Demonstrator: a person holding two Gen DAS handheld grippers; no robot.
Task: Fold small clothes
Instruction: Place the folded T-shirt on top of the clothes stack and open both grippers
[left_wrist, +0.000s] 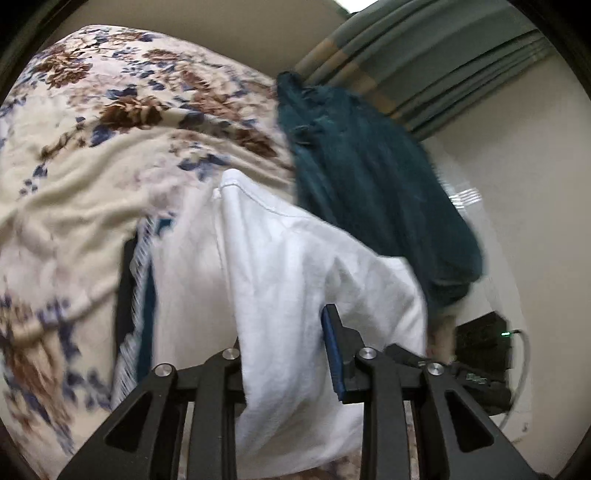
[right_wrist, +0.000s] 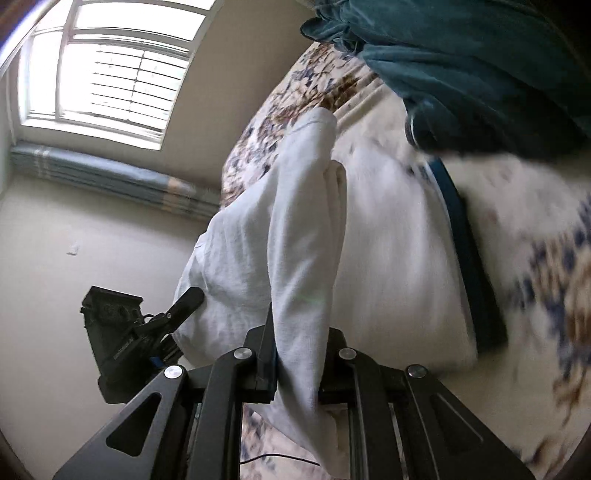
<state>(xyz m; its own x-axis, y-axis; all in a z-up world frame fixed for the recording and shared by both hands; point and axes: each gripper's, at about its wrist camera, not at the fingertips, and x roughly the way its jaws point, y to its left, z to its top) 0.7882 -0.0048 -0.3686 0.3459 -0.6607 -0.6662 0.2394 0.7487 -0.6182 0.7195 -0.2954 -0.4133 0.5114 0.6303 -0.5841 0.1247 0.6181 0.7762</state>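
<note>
A white garment (left_wrist: 295, 273) hangs lifted above the floral bedspread (left_wrist: 92, 155). My left gripper (left_wrist: 284, 354) is shut on one part of it; the cloth fills the gap between the fingers and covers the left one. In the right wrist view my right gripper (right_wrist: 299, 354) is shut on another fold of the same white garment (right_wrist: 295, 229). The left gripper also shows in the right wrist view (right_wrist: 184, 302), touching the cloth's left edge. A dark teal garment (left_wrist: 369, 177) lies on the bed beyond, also in the right wrist view (right_wrist: 461, 62).
A folded white and teal piece with a fringed edge (left_wrist: 144, 295) lies on the bedspread under the lifted cloth. Striped curtains (left_wrist: 406, 55) hang behind. A window (right_wrist: 110, 70) and pale floor (right_wrist: 74, 258) are to the left of the bed.
</note>
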